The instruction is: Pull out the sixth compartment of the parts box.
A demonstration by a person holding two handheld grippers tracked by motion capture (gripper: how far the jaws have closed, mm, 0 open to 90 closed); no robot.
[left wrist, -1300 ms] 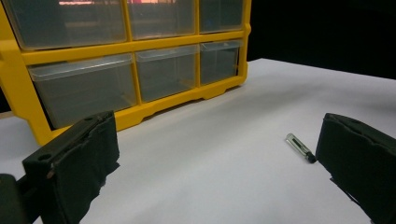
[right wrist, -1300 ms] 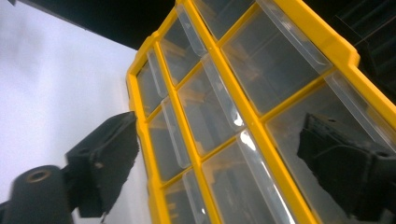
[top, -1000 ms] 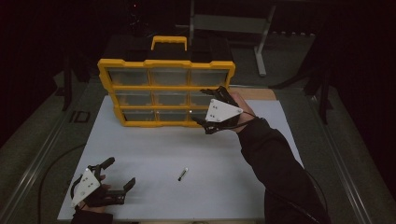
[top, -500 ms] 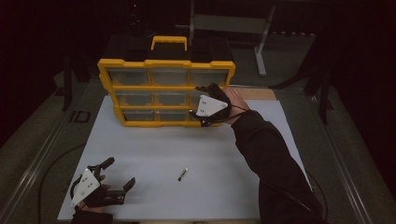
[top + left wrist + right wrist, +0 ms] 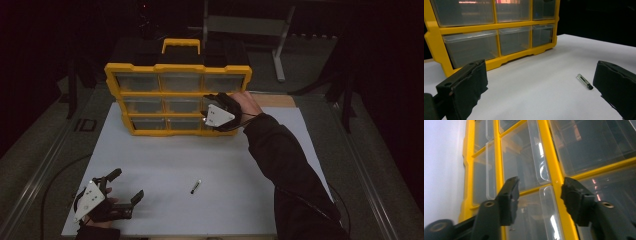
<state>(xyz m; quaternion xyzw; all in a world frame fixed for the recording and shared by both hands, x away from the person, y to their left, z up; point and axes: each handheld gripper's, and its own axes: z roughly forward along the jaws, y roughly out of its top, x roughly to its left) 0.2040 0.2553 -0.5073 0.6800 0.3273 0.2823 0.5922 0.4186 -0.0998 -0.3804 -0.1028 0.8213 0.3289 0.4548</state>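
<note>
white table (image 5: 165,165) | yellow organizer (image 5: 177,95) upright, long axis crosswise | right gripper (image 5: 539,187) jaws closing

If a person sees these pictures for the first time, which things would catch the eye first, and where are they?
The yellow drawer cabinet stands out most, upright at the far edge of the white table mat, with clear drawers in three rows. The right gripper is at the cabinet's right column; its jaws have just been closing around a clear drawer pull, pads not yet pressing. Nearer the person, a small pen-like object lies alone on the mat, and the left gripper rests open at the near left corner.
</note>
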